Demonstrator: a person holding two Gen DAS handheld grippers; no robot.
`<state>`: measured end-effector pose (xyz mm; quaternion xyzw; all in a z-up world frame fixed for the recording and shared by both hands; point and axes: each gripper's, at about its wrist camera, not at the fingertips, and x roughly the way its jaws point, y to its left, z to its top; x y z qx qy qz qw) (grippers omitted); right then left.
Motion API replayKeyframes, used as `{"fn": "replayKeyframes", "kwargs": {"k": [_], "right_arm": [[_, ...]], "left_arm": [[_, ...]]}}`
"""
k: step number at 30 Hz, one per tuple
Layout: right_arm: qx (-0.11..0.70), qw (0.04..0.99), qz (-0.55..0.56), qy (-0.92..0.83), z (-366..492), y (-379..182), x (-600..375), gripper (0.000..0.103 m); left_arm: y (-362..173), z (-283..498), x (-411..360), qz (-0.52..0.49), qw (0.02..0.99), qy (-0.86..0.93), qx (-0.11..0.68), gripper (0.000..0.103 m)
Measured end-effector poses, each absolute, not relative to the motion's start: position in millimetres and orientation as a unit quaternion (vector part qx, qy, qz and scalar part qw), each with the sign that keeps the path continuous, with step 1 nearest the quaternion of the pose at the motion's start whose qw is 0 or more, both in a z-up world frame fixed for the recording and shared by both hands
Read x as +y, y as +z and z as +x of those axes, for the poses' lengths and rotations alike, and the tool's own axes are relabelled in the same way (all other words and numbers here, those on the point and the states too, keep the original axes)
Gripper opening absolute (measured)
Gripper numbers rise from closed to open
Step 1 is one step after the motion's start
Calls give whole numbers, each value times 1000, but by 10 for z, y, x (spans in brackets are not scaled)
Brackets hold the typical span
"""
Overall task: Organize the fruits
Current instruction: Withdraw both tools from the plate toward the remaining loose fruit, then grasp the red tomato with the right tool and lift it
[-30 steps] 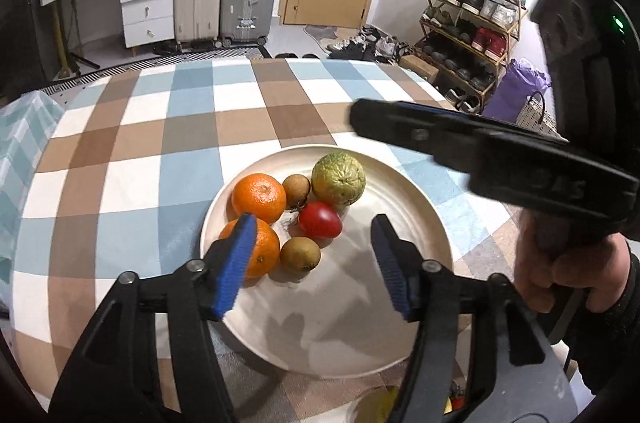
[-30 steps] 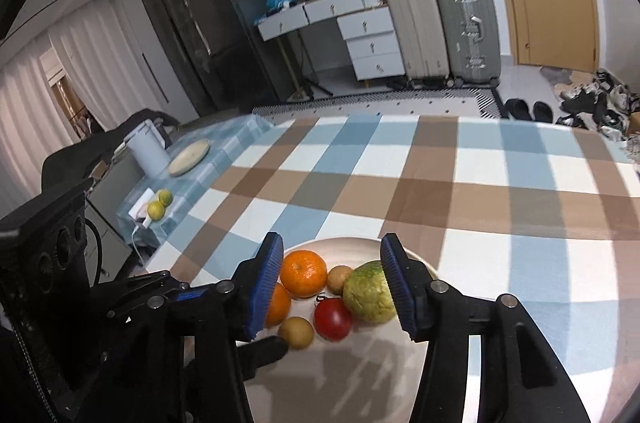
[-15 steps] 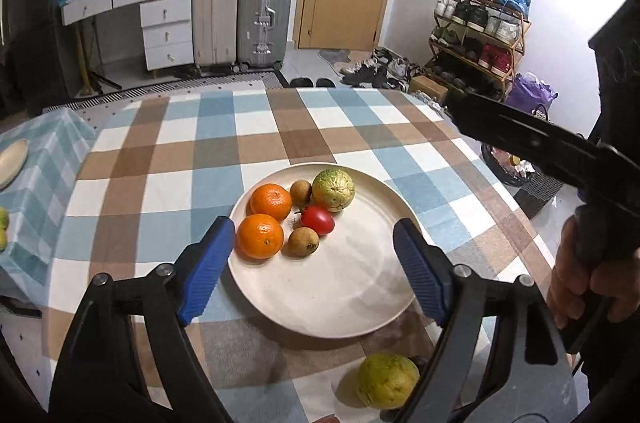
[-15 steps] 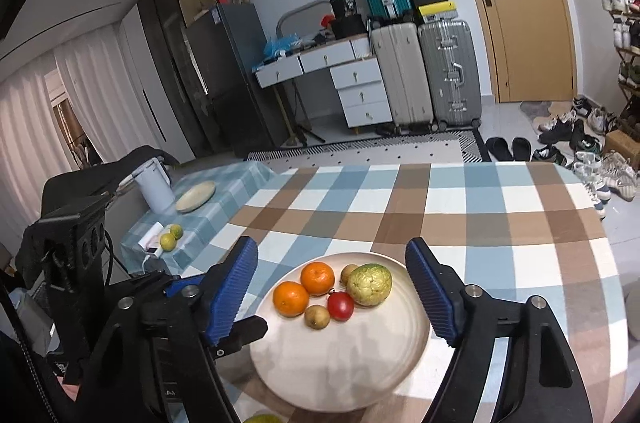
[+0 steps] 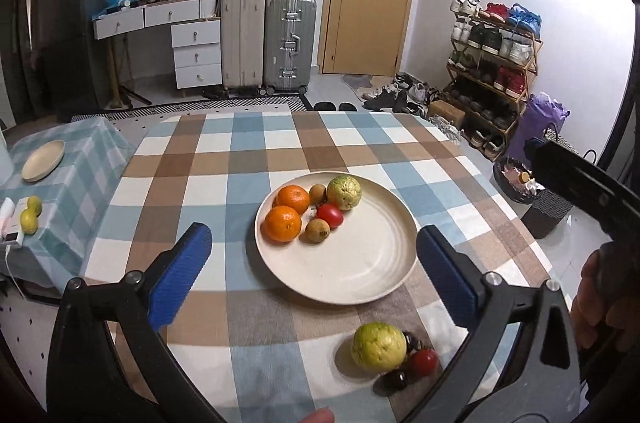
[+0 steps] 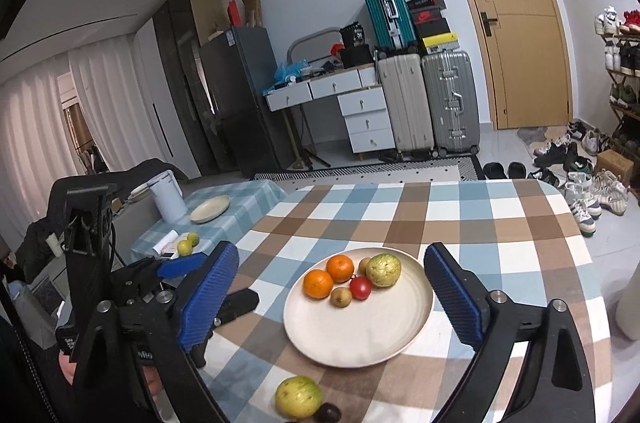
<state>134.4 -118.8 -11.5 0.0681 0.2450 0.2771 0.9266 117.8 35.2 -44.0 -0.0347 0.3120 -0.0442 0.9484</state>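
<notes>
A cream plate [image 5: 360, 263] [image 6: 360, 339] on the checked table holds two oranges [image 5: 283, 223] [image 6: 318, 283], a green guava [image 5: 344, 192] [image 6: 383, 269], a red tomato [image 5: 330, 215] [image 6: 361, 287] and two small brown fruits [image 5: 318, 230]. Near the table's front edge lie a second guava [image 5: 378, 346] [image 6: 298, 396], a red tomato [image 5: 424, 362] and dark fruits [image 5: 395, 379]. My left gripper [image 5: 316, 275] is open and empty, above the plate's near side. My right gripper [image 6: 332, 295] is open and empty, raised over the plate.
A low side table at the left carries a cream dish [image 5: 43, 165] and two limes [image 5: 29, 219]. Suitcases [image 5: 290, 43], white drawers [image 5: 196, 51], a door and a shoe rack [image 5: 496, 71] stand behind the table. A woven basket [image 5: 520, 183] sits at the right.
Both grippers have pulled back and up from the plate, and their jaws have opened wider. The guava and small fruits near the table's front edge have come into view.
</notes>
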Motion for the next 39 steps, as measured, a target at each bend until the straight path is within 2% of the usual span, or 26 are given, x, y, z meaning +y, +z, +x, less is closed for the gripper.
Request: {"fn": "replayKeyframes", "kwargs": {"k": [7, 17, 27, 39], "right_arm": [[231, 929, 63, 281, 971, -122, -1201, 102], [228, 929, 44, 288, 502, -281, -1176, 103], [292, 916, 48, 269, 393, -752, -1230, 103], [366, 891, 66, 259, 535, -1309, -1172, 103]], "left_arm": [[-424, 864, 389, -47, 948, -29, 313, 102], [-623, 390, 393, -64, 948, -32, 311, 102], [-1106, 156, 476, -87, 935, -20, 344, 102], [-1500, 237, 540, -98, 921, -21, 376, 102]]}}
